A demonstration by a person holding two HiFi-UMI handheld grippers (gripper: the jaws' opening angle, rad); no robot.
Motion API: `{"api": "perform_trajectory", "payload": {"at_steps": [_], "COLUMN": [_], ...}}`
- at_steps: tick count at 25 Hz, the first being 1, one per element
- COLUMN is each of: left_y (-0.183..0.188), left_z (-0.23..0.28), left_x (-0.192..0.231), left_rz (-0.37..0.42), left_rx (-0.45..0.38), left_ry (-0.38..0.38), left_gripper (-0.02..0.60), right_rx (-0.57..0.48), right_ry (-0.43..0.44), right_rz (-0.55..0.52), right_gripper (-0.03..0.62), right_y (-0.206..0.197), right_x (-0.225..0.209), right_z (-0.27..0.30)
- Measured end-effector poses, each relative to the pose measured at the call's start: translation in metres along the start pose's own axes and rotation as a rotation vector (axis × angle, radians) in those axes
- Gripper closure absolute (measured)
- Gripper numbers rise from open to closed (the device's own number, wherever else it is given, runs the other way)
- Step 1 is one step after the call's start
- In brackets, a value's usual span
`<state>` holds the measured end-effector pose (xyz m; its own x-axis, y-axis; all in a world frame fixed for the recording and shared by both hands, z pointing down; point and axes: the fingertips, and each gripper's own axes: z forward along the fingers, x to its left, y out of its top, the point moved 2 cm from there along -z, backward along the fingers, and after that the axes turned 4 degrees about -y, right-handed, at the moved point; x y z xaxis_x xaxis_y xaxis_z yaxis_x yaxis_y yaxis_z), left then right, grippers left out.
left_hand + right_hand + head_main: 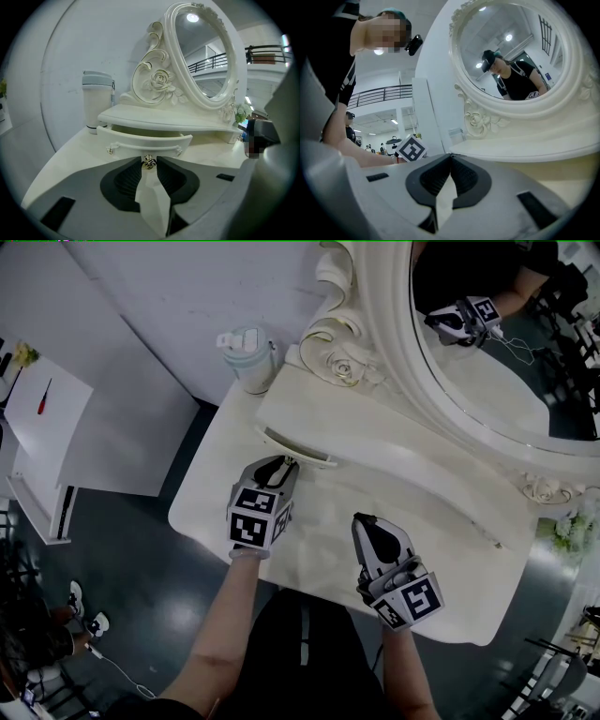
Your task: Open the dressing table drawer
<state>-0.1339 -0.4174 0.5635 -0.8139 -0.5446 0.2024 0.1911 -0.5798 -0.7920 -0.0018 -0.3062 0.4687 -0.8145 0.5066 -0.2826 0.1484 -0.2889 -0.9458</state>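
Note:
The white dressing table (431,549) has a small curved drawer (140,139) under its raised shelf, and it stands pulled out a little, with a dark gap showing above its front. My left gripper (149,161) is shut on the drawer's small metal knob (149,163) at the middle of the front. From the head view, the left gripper (278,468) points at the drawer (298,450). My right gripper (371,526) hovers over the tabletop to the right, away from the drawer. Its jaws (450,158) are shut with nothing between them.
A pale lidded tumbler (248,357) stands at the table's back left corner, beside the carved rose frame (342,362) of the oval mirror (487,371). White flowers (568,529) sit at the right end. A white side table (47,418) stands on the floor to the left.

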Motion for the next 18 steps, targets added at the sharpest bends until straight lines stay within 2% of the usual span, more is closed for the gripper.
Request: {"api": "perform_trajectory", "payload": {"at_steps": [18], "left_y": [-0.013], "left_z": [-0.018], "left_x": [-0.002], "left_rz": [-0.021], "left_rx": [0.005], "left_ry": [-0.012], "left_gripper": [0.469], "right_rx": [-0.003], "right_ry": [-0.018], "right_rz": [-0.014], "right_gripper": [0.589], "right_y": [-0.002], "right_x": [0.016], "right_z": [-0.012]}}
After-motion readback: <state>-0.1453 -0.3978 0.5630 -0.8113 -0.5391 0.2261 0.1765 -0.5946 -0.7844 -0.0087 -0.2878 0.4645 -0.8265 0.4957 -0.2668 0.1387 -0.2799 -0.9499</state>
